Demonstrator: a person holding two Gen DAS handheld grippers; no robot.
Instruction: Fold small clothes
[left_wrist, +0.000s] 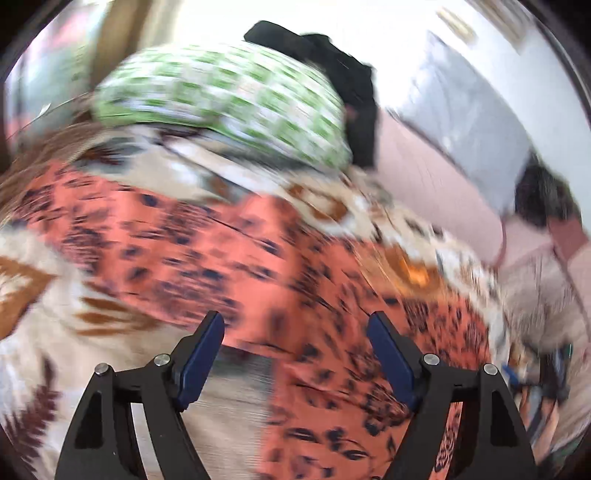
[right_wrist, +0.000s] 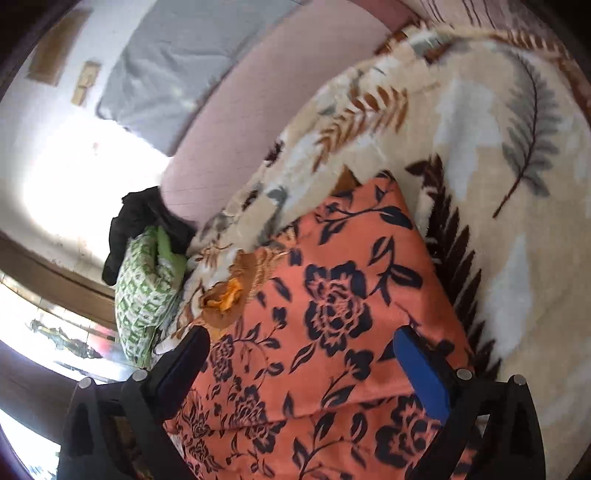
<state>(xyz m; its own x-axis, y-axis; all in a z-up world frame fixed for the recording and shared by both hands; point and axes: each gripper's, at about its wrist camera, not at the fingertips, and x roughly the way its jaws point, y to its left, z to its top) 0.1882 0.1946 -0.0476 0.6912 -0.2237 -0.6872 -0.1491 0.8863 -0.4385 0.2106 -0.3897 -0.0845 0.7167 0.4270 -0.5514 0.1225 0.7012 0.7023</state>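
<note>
1. Left gripper: jaws spread wide apart, nothing between them. It hangs just over the orange cloth. That whole view is smeared with blur, so I can't tell whether the tips touch the fabric.
2. Right gripper: jaws also wide apart, holding nothing, with the cloth showing in the gap between them. This view is sharp: orange fabric with a dark navy flower-and-leaf print, and a fold crease running across it near the jaws.
3. The cloth lies spread on a cream blanket with brown and grey fern leaves, which covers the bed.
4. At the cloth's far edge there's a small orange-yellow scrap sitting on the blanket. Can't make out what it is.
5. Further out, a green-and-white checked pillow lies at the blanket's edge, with a black garment bunched up against it.
6. Beyond those there's a pink mattress and a grey sheet against the wall.
</note>
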